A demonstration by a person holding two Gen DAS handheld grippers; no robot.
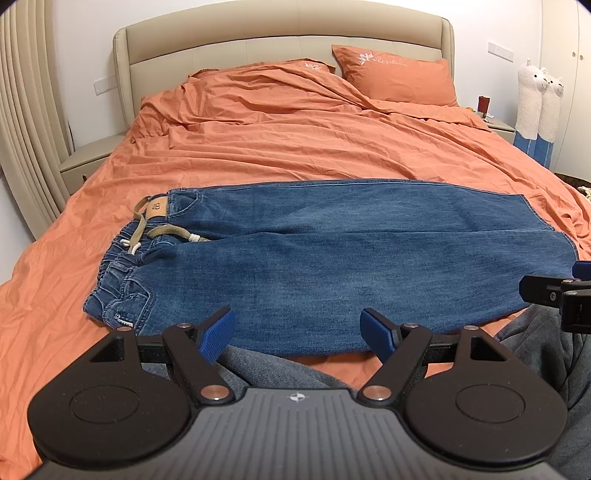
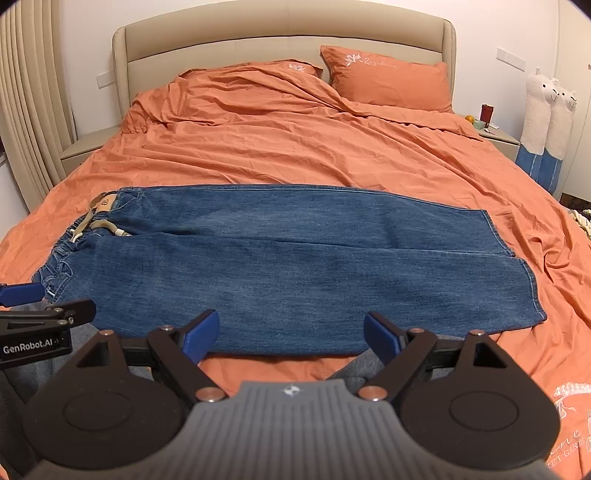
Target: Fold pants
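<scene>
Jeans (image 1: 332, 258) lie flat across the bed (image 1: 295, 147); left gripper (image 1: 297, 332) and right gripper (image 2: 291, 334) both gape wide, holding nothing.

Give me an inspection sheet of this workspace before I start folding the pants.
Surface: bed with wrinkled orange cover.
Job's things: jeans spread flat across the near part of the bed, legs side by side, waistband at left, hems at right, not yet folded.
Clutter: two orange pillows by the headboard; grey fabric at the near edge.
Grippers: left hand-held gripper open, empty; right hand-held gripper open, empty; both short of the jeans' near edge.
Cables: nothing seen.
Surroundings: beige headboard, nightstands each side, two plush alpacas at right.
</scene>
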